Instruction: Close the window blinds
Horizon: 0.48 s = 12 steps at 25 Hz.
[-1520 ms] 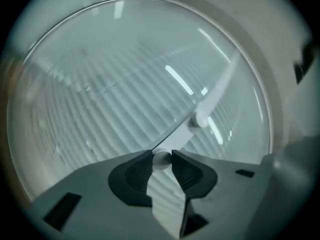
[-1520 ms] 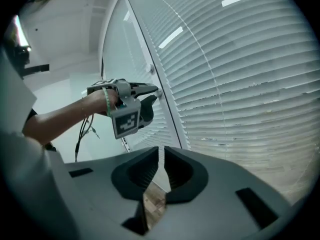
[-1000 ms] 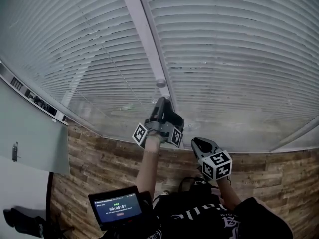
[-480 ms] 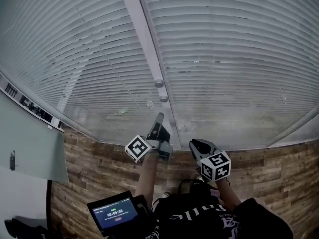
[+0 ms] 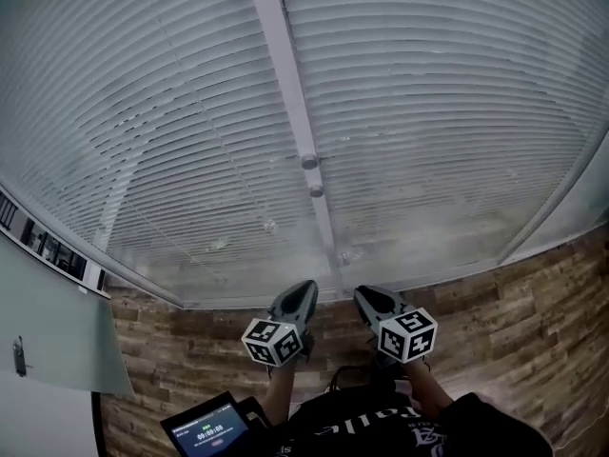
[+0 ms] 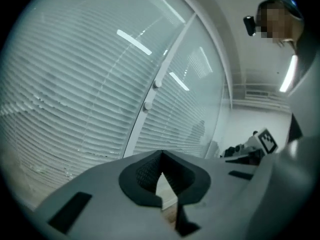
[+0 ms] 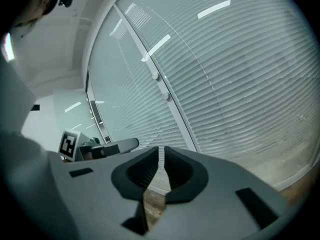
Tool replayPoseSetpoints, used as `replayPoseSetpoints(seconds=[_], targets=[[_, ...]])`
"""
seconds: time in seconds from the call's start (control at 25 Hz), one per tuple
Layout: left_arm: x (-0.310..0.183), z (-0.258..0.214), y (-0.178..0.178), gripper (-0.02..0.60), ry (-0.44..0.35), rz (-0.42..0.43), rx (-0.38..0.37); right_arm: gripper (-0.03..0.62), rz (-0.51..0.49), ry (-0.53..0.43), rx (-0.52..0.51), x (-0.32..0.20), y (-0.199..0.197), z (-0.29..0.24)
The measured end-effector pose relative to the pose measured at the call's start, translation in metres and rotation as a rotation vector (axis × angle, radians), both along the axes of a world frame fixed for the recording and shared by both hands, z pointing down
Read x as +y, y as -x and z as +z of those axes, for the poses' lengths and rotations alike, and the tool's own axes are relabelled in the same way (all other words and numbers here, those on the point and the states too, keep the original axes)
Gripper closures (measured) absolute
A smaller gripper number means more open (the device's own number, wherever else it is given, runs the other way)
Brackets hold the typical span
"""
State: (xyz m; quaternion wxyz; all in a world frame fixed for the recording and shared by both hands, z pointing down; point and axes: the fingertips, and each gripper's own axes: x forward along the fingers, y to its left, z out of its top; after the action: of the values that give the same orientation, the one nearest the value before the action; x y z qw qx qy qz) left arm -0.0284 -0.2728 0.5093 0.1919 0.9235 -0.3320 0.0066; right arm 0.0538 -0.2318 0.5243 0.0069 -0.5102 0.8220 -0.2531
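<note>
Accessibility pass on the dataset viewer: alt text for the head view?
Left gripper and right gripper, both shut and empty, held low side by side before slatted window blinds split by a vertical frame; wood planks below.

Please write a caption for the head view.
Grey left gripper and right gripper, both empty, held low before white slatted window blinds.

Blinds [image 5: 428,112]: cut off by the top and side edges of the head view. Screen [image 5: 207,434]: lower part cropped by the bottom edge; its print is too small to read.
</note>
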Motion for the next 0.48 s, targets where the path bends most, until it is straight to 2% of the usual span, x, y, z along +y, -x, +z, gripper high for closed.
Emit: replayPoseSetpoints(seconds=[0.24,0.48], targets=[[0.069,0.010,0.032,0.577,-0.060,0.166,-0.089,0.546,0.115,-0.002,-0.042,0.064,0.041,0.004],[0.137,0.011,0.051,0.577,-0.222,0.238,-0.156,0.546,0.182,0.051,-0.006,0.138,0.060,0.019]])
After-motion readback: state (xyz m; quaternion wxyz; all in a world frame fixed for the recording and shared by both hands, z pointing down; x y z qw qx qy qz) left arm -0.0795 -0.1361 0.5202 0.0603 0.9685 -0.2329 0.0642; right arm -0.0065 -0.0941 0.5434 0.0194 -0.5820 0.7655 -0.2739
